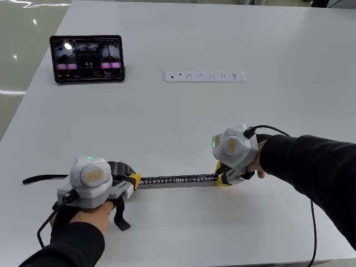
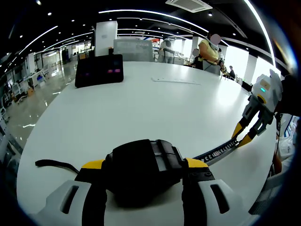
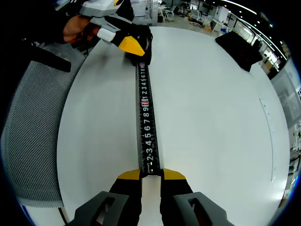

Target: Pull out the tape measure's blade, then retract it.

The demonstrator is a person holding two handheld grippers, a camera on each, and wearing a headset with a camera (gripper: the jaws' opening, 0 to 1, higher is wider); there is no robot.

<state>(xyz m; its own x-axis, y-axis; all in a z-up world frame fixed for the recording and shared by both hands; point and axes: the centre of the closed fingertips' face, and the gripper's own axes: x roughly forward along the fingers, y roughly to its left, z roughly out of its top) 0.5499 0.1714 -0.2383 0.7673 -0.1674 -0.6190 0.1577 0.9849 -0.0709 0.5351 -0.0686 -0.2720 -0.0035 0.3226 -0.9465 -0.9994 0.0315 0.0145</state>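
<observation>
Presently logged: 1 tape measure [image 1: 119, 169], partly extended.

- **Case:** the case [image 2: 141, 183] is black and sits at the lower left of the head view. It is clamped between the jaws of the left tool [image 2: 144, 164], which stand spread to the case's full width.
- **Blade:** the blade [image 3: 143, 117] is dark with pale numerals. It lies flat on the worktop [image 1: 183, 122] and runs toward the lower centre-right. Its tip is pinched between the nearly closed jaws of the right tool [image 3: 150, 175].
- **Strap:** the strap [image 1: 41, 178] is black and trails from the case toward the left edge of the frame.
- **Step, as judged:** the pull-out is in hand or close to done, and retraction has not begun.
- **Next move:** it likely calls for the right tool to walk the tip back along the blade's own line. It should hold on so the spring cannot snap the blade home, while the left tool steadies the case.
- **Surface:** the worktop is white and smooth. It carries 1 tablet [image 1: 87, 58], lit, at upper left, and 1 white power strip [image 1: 204, 76] at upper centre.
- **Room:** an open hall with ceiling lights [image 2: 141, 10] in strips and a glossy floor [image 1: 16, 55]. A mesh chair [image 3: 33, 136] stands beside the worktop, and people [image 2: 209, 49] are far off.
</observation>
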